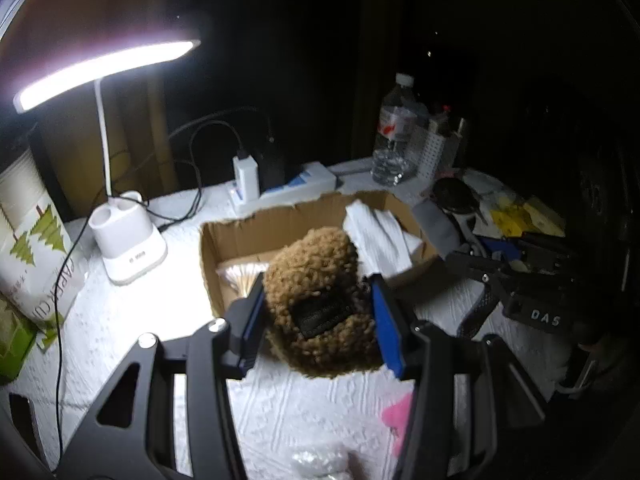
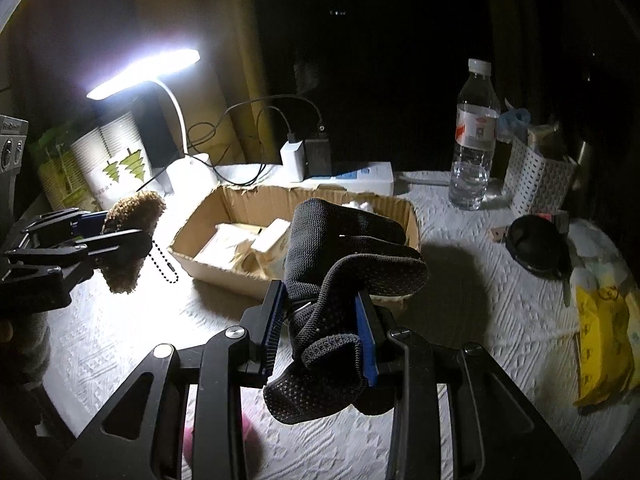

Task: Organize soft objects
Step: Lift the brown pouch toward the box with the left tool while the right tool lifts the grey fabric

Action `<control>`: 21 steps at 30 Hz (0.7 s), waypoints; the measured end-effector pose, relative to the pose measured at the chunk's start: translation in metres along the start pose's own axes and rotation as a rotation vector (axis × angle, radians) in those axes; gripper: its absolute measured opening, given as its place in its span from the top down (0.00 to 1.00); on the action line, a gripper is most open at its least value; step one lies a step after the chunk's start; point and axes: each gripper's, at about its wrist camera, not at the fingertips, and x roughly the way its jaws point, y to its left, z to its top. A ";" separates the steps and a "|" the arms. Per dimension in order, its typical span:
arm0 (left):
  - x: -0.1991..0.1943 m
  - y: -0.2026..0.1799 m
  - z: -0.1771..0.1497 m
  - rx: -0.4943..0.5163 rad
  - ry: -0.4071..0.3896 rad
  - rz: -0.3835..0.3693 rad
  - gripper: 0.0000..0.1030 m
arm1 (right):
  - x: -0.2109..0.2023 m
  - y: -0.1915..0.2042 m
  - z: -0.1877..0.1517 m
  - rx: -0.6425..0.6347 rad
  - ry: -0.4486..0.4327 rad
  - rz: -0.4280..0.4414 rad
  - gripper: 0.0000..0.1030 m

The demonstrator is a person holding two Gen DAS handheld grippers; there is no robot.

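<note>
Left gripper point(image 1: 320, 312) has its fingers clamped on the fuzzy brown curly-pile pouch point(image 1: 320, 300), held in the air just in front of the open brown cardboard box point(image 1: 240, 236); a beaded black chain point(image 2: 166, 264) dangles below it. Right gripper point(image 2: 320, 320) fingers are squeezed onto the bunched dark grey knitted grip-dot socks point(image 2: 340, 276), lifted over the box's near rim. At ten o'clock from the box, the white desk lamp point(image 1: 128, 248) glares across the white textured worktop point(image 1: 300, 412). Clear plastic water bottle point(image 2: 474, 140) stands at one o'clock.

Open-topped cardboard box point(image 2: 240, 208) part-filled, bare cloth point(image 2: 472, 292) right of it, lamp point(image 1: 132, 248) and bottle point(image 2: 474, 136) behind.
</note>
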 end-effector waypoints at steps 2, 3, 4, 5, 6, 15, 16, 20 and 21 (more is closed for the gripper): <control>0.001 0.003 0.006 -0.001 -0.010 0.004 0.52 | 0.002 -0.002 0.005 -0.004 -0.005 -0.003 0.66; 0.002 0.005 0.008 -0.001 -0.015 0.007 0.52 | 0.004 -0.003 0.008 -0.006 -0.007 -0.004 0.66; 0.002 0.006 0.011 0.000 -0.018 0.009 0.52 | 0.005 -0.004 0.010 -0.007 -0.009 -0.005 0.66; 0.003 0.008 0.013 0.000 -0.022 0.011 0.52 | 0.006 -0.004 0.012 -0.007 -0.011 -0.006 0.66; 0.004 0.009 0.015 0.000 -0.025 0.012 0.52 | 0.008 -0.005 0.014 -0.008 -0.013 -0.005 0.66; 0.021 0.016 0.029 -0.005 -0.030 0.012 0.52 | 0.026 -0.006 0.030 -0.019 -0.020 0.007 0.66; 0.024 0.017 0.030 -0.006 -0.029 0.011 0.52 | 0.028 -0.006 0.033 -0.022 -0.021 0.009 0.66; 0.035 0.022 0.034 -0.012 -0.030 0.004 0.52 | 0.037 -0.006 0.041 -0.030 -0.028 0.015 0.66; 0.038 0.023 0.034 -0.013 -0.029 0.002 0.52 | 0.039 -0.006 0.042 -0.031 -0.028 0.016 0.66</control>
